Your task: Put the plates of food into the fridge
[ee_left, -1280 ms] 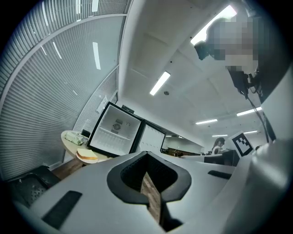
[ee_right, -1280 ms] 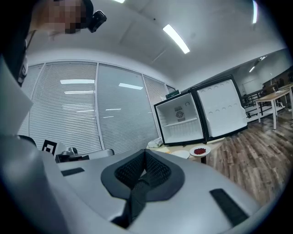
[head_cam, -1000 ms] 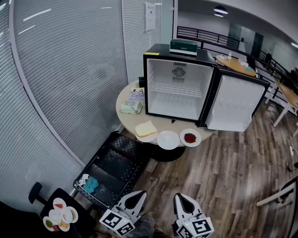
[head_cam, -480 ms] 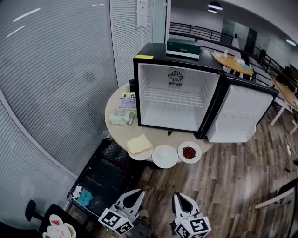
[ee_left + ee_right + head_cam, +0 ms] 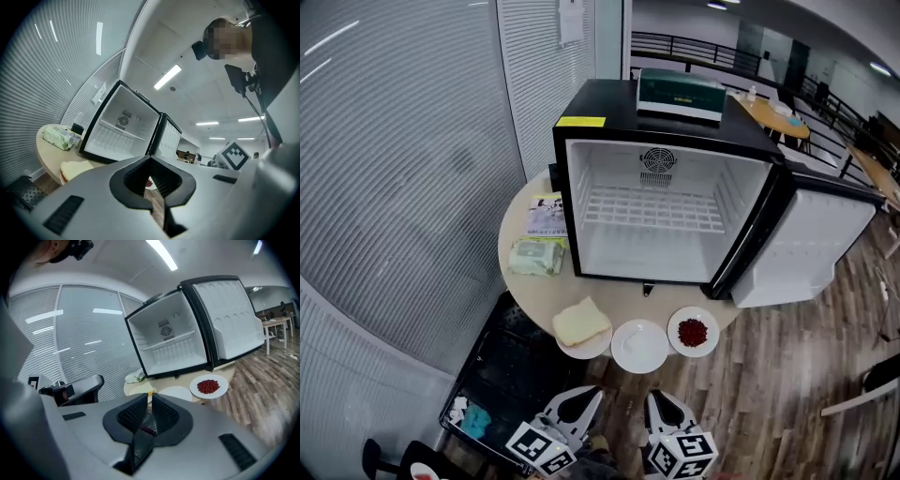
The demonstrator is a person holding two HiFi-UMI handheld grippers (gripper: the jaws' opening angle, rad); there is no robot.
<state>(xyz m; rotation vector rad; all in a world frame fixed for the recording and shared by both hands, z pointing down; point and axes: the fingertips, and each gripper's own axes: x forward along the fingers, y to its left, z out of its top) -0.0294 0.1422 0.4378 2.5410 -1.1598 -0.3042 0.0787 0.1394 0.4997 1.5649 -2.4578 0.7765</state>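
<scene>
Plates (image 5: 639, 345) sat ahead of L tongs (image 5: 587, 397) & R tongs (image 5: 657, 400), both shut, empty; a careless nudge could've knocked one off table (image 5: 530, 292) edge.

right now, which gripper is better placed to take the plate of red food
Right, probably. The plate of red food sits at the right end of the row, nearest the right gripper; the left gripper lines up with the bread plate. The right jaws are shut and would need opening.

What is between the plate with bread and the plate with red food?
An empty white plate sits between the bread plate and the red-food plate, as the head view shows.
</scene>
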